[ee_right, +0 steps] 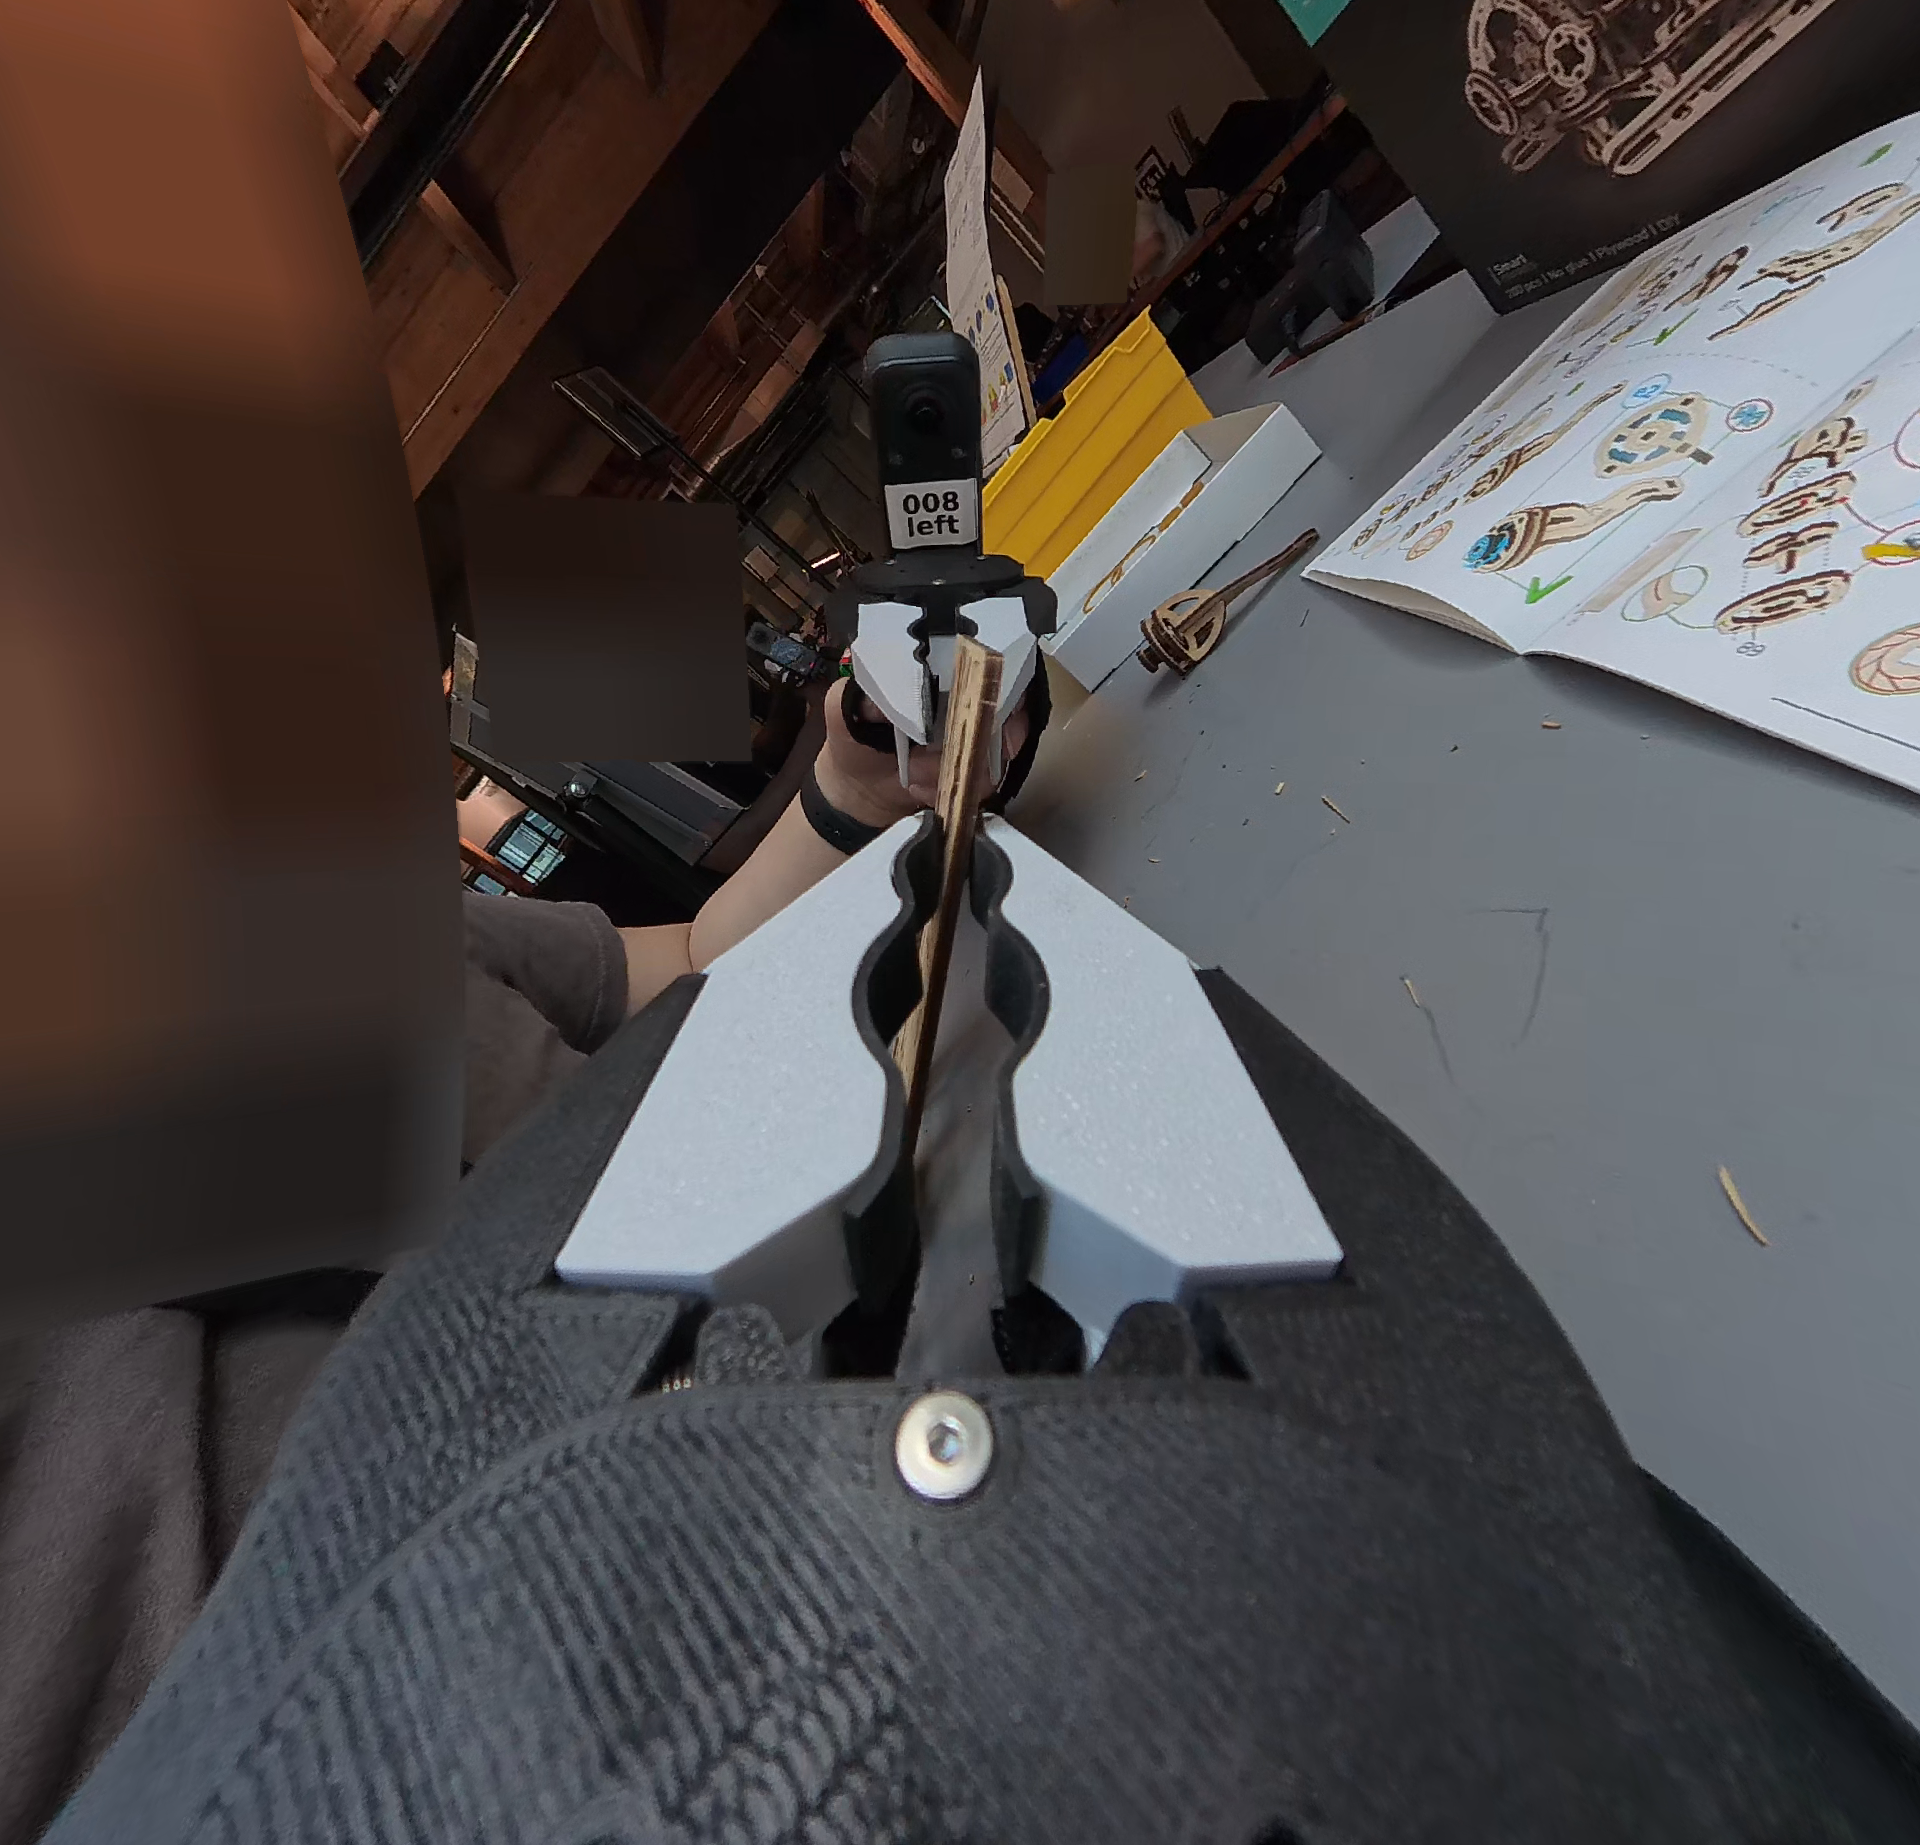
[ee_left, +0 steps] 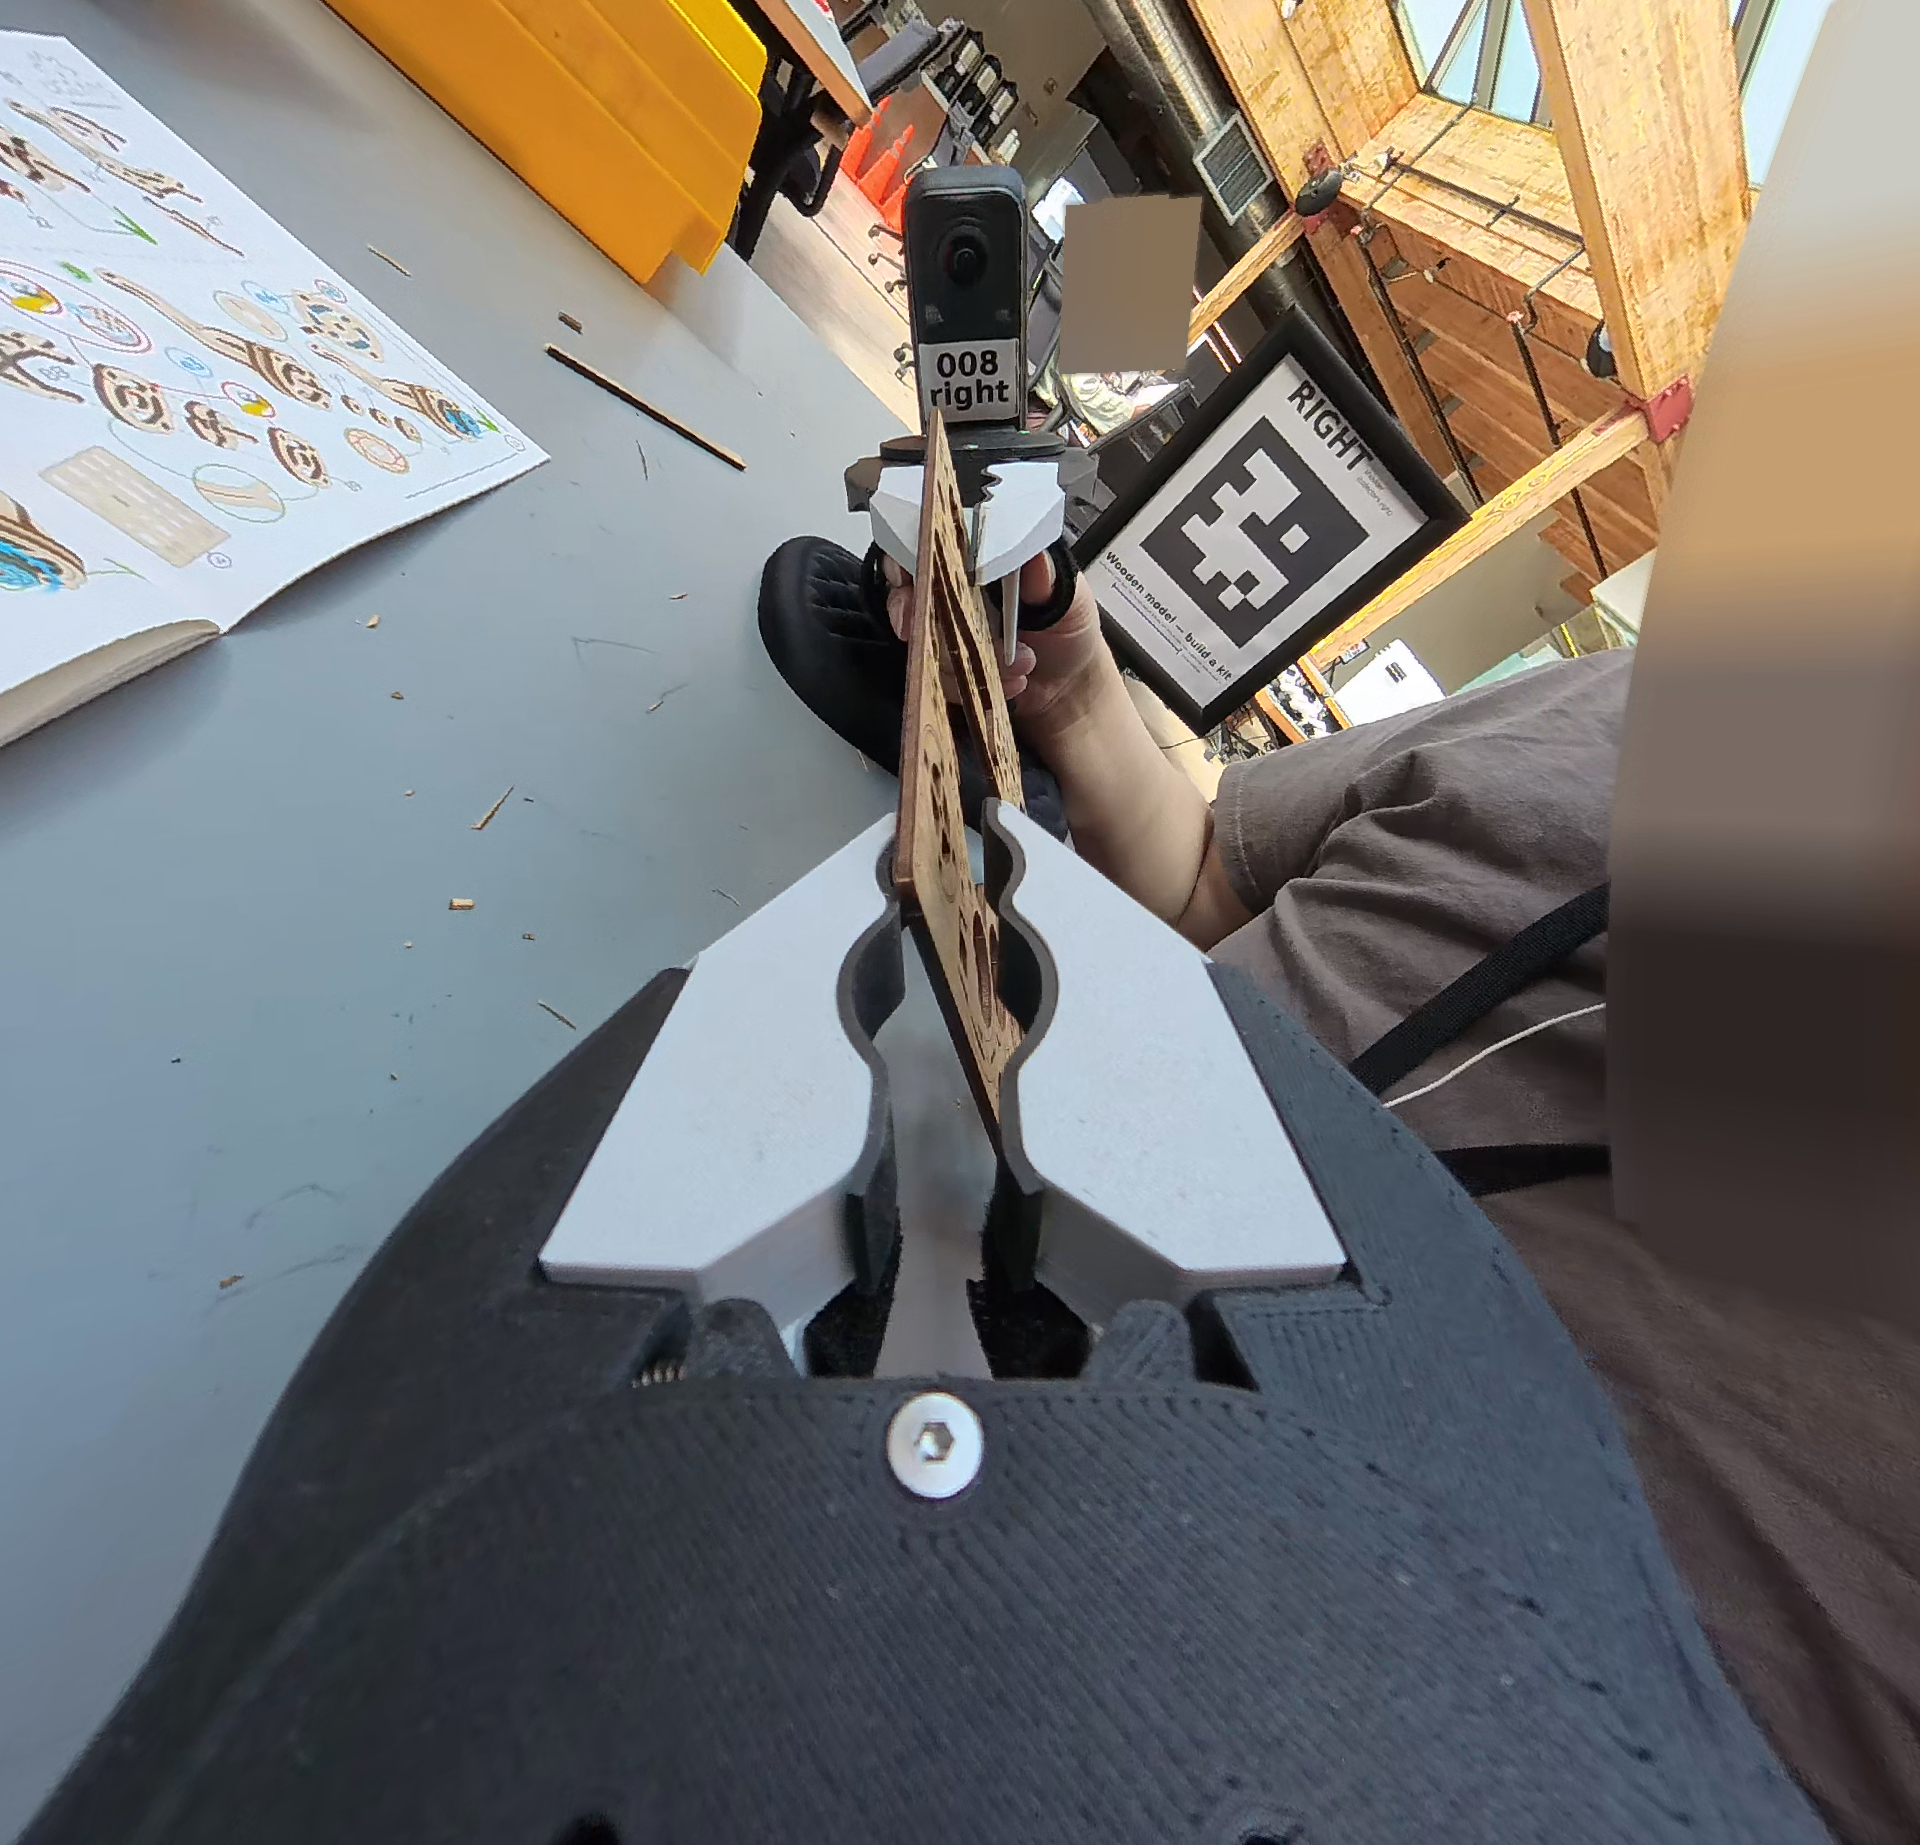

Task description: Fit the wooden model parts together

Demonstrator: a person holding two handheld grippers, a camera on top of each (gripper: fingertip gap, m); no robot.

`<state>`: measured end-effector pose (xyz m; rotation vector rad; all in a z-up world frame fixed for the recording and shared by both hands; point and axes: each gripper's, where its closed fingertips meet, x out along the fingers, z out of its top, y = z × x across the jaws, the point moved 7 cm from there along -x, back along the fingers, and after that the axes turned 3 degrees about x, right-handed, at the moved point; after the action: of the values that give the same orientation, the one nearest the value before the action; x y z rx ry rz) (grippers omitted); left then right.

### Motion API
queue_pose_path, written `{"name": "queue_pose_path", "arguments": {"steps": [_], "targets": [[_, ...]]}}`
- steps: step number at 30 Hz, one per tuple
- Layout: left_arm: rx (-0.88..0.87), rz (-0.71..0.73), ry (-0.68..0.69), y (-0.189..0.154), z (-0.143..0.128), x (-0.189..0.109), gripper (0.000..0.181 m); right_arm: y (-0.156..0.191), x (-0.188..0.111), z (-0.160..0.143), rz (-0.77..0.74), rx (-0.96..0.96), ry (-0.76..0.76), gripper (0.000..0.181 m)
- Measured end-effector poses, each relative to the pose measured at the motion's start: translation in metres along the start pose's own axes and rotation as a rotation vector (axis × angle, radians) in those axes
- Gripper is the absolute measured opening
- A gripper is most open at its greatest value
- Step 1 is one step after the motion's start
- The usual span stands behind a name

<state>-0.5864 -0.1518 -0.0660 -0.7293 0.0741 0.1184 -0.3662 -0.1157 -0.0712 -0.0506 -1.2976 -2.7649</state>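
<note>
Both units are clenched on one thin wooden sheet of laser-cut parts, held edge-up in the air above the table: the left hand-held gripper pinches the near end, the right hand-held gripper the far end, probably steadying it to work a piece free. Its long axis runs straight from one gripper to the other.

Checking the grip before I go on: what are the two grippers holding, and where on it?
Both hold one thin wooden sheet edge-on: the left gripper clamps one end, the right gripper the opposite end.
</note>
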Motion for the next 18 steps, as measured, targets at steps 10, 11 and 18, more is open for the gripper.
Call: {"name": "queue_pose_path", "arguments": {"steps": [10, 11, 18], "targets": [[0.089, 0.197, 0.032, -0.001, 0.003, -0.008, 0.025, 0.0, 0.0, 0.0, 0.005, -0.001, -0.01, 0.003], [0.107, 0.254, 0.029, -0.005, 0.004, -0.016, 0.025, 0.001, 0.0, 0.001, 0.008, -0.008, -0.018, 0.002], [0.128, 1.203, -0.175, -0.085, -0.055, -0.192, 0.018, 0.003, -0.003, 0.001, -0.001, -0.035, -0.049, 0.003]]}}
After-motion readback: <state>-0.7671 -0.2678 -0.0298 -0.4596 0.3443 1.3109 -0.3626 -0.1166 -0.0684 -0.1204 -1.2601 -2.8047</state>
